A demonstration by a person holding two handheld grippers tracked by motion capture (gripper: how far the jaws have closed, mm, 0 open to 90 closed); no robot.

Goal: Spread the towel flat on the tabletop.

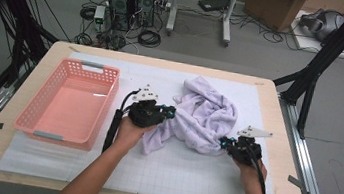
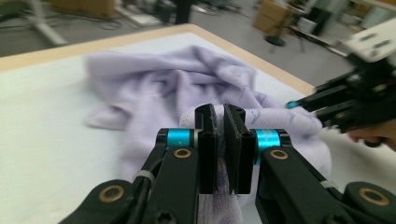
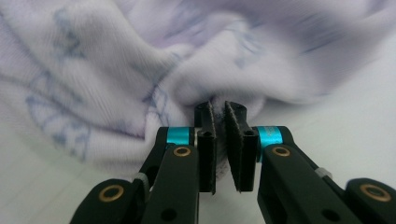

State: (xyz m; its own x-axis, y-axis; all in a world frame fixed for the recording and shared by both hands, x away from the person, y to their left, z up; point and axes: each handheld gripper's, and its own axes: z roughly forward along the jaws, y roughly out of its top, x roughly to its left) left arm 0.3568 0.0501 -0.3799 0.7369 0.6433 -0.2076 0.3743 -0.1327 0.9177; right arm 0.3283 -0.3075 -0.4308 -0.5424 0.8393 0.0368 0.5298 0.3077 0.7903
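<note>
A crumpled lavender towel [image 1: 205,114] lies on the white grid mat [image 1: 174,175] in the middle of the table. My left gripper [image 1: 172,111] is at the towel's left side, shut on a fold of the cloth. In the left gripper view the pads [image 2: 208,140] pinch a ridge of towel [image 2: 177,79], with cloth showing between and below them. My right gripper [image 1: 223,143] is at the towel's lower right edge. Its jaws [image 3: 219,109] are shut on a rolled hem of the towel [image 3: 116,70]. The right gripper [image 2: 355,98] also shows far right in the left gripper view.
A pink plastic basket [image 1: 107,103] stands on the left of the table, beside my left hand. The wooden table edge [image 1: 277,121] runs close on the right. Beyond the table, on the floor, are cables, computer towers [image 1: 132,1] and cardboard boxes.
</note>
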